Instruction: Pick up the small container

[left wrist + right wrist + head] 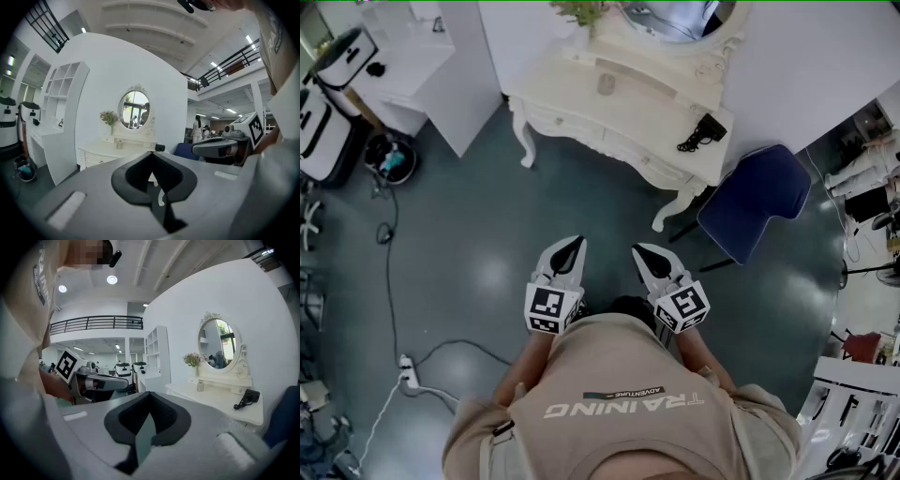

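The small container (607, 84), a little glass jar, stands on the white dressing table (581, 98) below the oval mirror. It also shows as a jar (119, 145) in the left gripper view and as a jar (200, 386) in the right gripper view. My left gripper (575, 242) and right gripper (640, 250) are held side by side over the floor, well short of the table, and point toward it. Both are shut with nothing between the jaws. From the left gripper (151, 155) I see the right one at my side. From the right gripper (149, 394) I see the left one.
A black hair dryer (703, 131) lies on the table's right end. A blue chair (759, 197) stands to the table's right. A white shelf unit (441, 56) and a bucket (392, 157) are at the left. A cable and power strip (408, 370) lie on the floor.
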Available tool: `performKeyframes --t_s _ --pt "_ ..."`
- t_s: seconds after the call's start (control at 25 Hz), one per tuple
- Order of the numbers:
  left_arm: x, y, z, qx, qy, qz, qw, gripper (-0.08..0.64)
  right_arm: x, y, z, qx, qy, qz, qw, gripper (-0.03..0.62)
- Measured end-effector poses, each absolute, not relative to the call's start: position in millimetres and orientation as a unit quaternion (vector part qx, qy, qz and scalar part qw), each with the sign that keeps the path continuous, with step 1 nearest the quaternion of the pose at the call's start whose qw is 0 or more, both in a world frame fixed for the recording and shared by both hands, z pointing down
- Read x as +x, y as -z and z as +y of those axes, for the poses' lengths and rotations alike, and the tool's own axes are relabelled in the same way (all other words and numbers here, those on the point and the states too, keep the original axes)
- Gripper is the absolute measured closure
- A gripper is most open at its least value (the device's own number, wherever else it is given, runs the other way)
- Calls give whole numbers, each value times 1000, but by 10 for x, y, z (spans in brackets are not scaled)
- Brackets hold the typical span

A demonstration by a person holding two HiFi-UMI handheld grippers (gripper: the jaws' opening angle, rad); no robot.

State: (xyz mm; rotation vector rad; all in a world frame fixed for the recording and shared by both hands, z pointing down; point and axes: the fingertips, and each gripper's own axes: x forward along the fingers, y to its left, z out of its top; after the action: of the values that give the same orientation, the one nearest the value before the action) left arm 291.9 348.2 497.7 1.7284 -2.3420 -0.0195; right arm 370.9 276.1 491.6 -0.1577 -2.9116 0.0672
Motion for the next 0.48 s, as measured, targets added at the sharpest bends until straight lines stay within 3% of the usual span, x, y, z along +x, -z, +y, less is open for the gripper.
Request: performKeyframes --t_s 0.48 --pt "2638 -5116 3572 592 7 -796 126 541 3471 -4962 2808 -40 -19 -991 125 589"
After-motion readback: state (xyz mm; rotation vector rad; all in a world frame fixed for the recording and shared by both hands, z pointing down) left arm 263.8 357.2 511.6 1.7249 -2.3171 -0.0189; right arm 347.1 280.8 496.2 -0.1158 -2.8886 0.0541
